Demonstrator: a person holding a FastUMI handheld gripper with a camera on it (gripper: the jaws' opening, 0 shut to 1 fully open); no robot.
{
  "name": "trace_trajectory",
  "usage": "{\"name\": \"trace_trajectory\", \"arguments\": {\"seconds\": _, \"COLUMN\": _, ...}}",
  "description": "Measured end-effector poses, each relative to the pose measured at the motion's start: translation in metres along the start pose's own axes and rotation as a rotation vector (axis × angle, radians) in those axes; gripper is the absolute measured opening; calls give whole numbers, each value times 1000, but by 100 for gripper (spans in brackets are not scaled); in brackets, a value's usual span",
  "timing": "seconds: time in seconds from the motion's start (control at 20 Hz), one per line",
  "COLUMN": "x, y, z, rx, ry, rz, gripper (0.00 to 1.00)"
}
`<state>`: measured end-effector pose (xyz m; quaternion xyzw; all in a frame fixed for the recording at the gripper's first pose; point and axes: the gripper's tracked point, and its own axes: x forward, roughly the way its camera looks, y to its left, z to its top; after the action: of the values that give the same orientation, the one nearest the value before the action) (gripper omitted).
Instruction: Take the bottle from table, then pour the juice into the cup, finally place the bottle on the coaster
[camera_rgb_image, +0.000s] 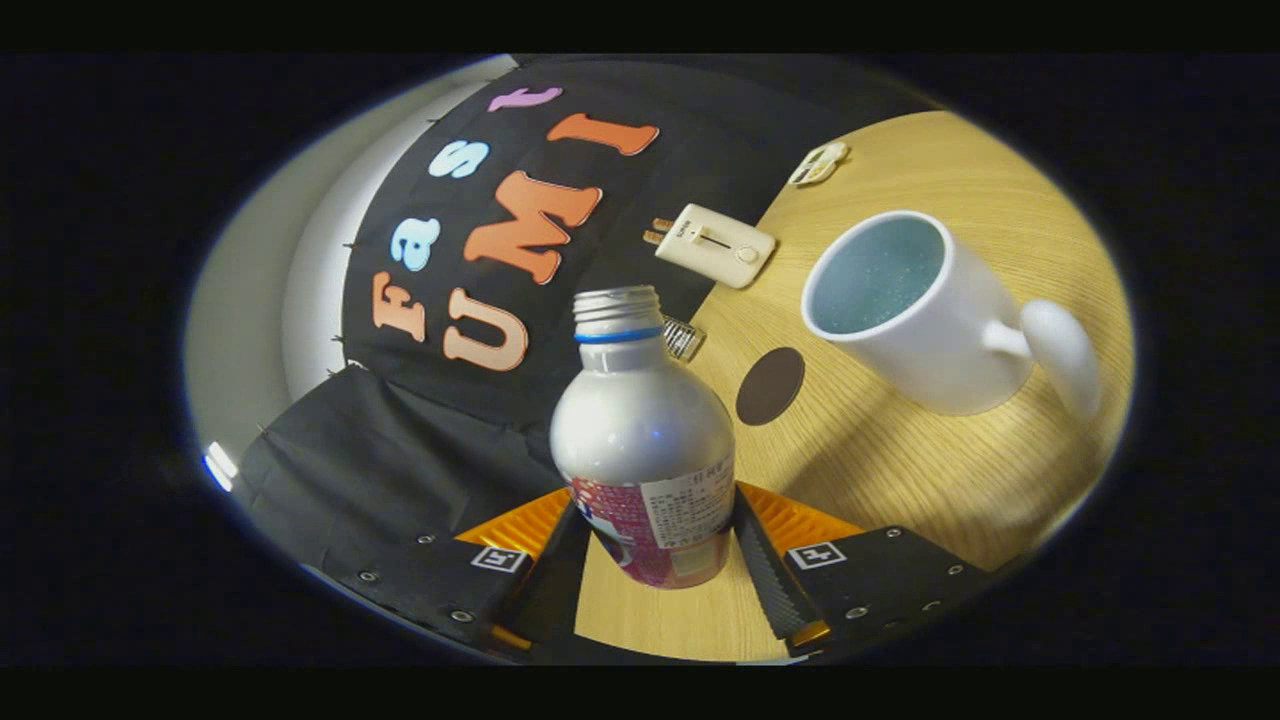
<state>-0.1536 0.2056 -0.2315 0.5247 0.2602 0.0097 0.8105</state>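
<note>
Gripping the uncapped bottle (645, 450) by its lower body, my gripper (660, 560) tilts it toward the cup (925, 320) beyond my right finger, coaster (770, 385) between.

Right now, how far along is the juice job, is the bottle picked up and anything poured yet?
Done: the hand-held gripper is shut on the uncapped bottle, which looks lifted and tilted. In hand: carrying it toward the white cup, which sits beyond the fingers on the wooden table; no stream is leaving the bottle's mouth. Left: pouring, then setting the bottle on the dark round coaster between bottle and cup.
</note>
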Motion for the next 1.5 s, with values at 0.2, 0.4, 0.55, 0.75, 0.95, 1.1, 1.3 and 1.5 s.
{"name": "trace_trajectory", "arguments": {"seconds": 0.2, "x": -3, "y": -4, "z": 0, "rx": 57, "ry": 12, "rz": -15, "gripper": 79}}
{"name": "trace_trajectory", "arguments": {"seconds": 0.4, "x": -6, "y": -5, "z": 1, "rx": 155, "ry": 25, "rz": -11, "gripper": 79}}
{"name": "trace_trajectory", "arguments": {"seconds": 0.55, "x": -8, "y": -5, "z": 7, "rx": 191, "ry": 7, "rz": -4, "gripper": 79}}
{"name": "trace_trajectory", "arguments": {"seconds": 0.75, "x": -6, "y": -4, "z": 16, "rx": 250, "ry": -11, "rz": -6, "gripper": 79}}
{"name": "trace_trajectory", "arguments": {"seconds": 0.95, "x": -12, "y": -6, "z": 16, "rx": 312, "ry": -9, "rz": -6, "gripper": 79}}
{"name": "trace_trajectory", "arguments": {"seconds": 1.1, "x": -13, "y": -7, "z": 17, "rx": 347, "ry": -16, "rz": -5, "gripper": 79}}
{"name": "trace_trajectory", "arguments": {"seconds": 1.3, "x": -9, "y": -4, "z": 16, "rx": 415, "ry": -4, "rz": -6, "gripper": 79}}
{"name": "trace_trajectory", "arguments": {"seconds": 1.5, "x": -12, "y": 5, "z": 20, "rx": 449, "ry": -2, "rz": 21, "gripper": 79}}
